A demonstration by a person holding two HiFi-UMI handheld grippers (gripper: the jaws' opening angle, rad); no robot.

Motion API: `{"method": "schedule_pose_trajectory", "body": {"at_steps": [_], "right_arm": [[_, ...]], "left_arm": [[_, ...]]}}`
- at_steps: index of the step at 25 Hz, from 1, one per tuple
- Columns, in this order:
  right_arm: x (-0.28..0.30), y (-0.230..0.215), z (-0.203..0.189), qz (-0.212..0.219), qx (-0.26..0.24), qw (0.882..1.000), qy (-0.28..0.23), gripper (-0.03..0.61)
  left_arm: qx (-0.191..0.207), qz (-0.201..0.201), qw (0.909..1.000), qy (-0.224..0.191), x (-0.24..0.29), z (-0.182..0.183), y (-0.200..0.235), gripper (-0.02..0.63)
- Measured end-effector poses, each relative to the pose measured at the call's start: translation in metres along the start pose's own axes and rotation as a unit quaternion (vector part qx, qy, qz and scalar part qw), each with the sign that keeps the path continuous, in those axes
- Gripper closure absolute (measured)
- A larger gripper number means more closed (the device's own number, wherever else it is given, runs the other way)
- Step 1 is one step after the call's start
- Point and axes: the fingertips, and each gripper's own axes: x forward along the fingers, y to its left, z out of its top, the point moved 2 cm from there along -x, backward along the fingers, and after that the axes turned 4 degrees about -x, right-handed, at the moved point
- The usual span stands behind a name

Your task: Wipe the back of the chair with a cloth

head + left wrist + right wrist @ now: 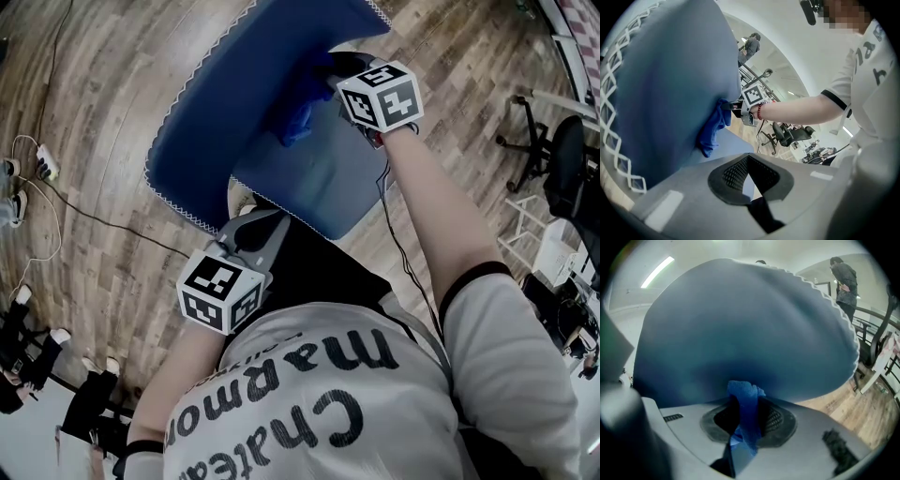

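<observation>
A blue padded chair fills the middle of the head view, its back (pixel 248 84) tilted away and its seat (pixel 314 187) below. My right gripper (pixel 330 82) is shut on a bright blue cloth (pixel 295 117) and holds it against the lower part of the chair back. In the right gripper view the cloth (pixel 743 397) sticks up between the jaws, touching the back (pixel 745 324). The left gripper view shows the cloth (pixel 712 131) hanging from my right gripper (pixel 740 108). My left gripper (pixel 255 232) sits at the seat's near edge, jaws together and empty (pixel 749 161).
Wooden floor surrounds the chair. Cables and a power strip (pixel 42 164) lie at the left. A black office chair (pixel 562 169) stands at the right, also seen beyond my right arm (pixel 787 133). A person (pixel 843 280) stands far behind the chair.
</observation>
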Motion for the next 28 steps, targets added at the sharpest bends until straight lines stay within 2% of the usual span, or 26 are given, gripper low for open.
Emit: {"method": "schedule_pose_trajectory", "body": {"at_steps": [5,9,13,17,23,28], "right_arm": [[-0.009,-0.031,-0.005,-0.060,0.045,0.997,0.004,0.486],[-0.024,-0.052,-0.007,-0.110,0.106,0.988,-0.020,0.486],[-0.033,-0.054,-0.007,-0.129,0.140,0.981,-0.038,0.486],[-0.030,-0.025,-0.009,-0.109,0.146,0.982,-0.044,0.486],[-0.009,0.062,-0.027,-0.021,0.135,0.990,-0.026,0.486],[-0.004,0.123,-0.033,0.028,0.153,0.987,-0.033,0.486]], "left_arm": [[-0.003,0.003,1.0000,-0.006,-0.006,-0.004,0.001,0.607],[-0.004,0.006,0.9999,-0.010,-0.011,-0.009,0.002,0.607],[-0.004,0.007,0.9999,-0.012,-0.015,-0.015,0.001,0.607],[-0.002,0.008,0.9999,-0.013,-0.019,-0.023,-0.002,0.607],[-0.002,0.010,0.9998,-0.015,-0.027,-0.033,-0.005,0.607],[-0.006,0.022,0.9995,-0.024,-0.036,-0.041,0.001,0.607]]}}
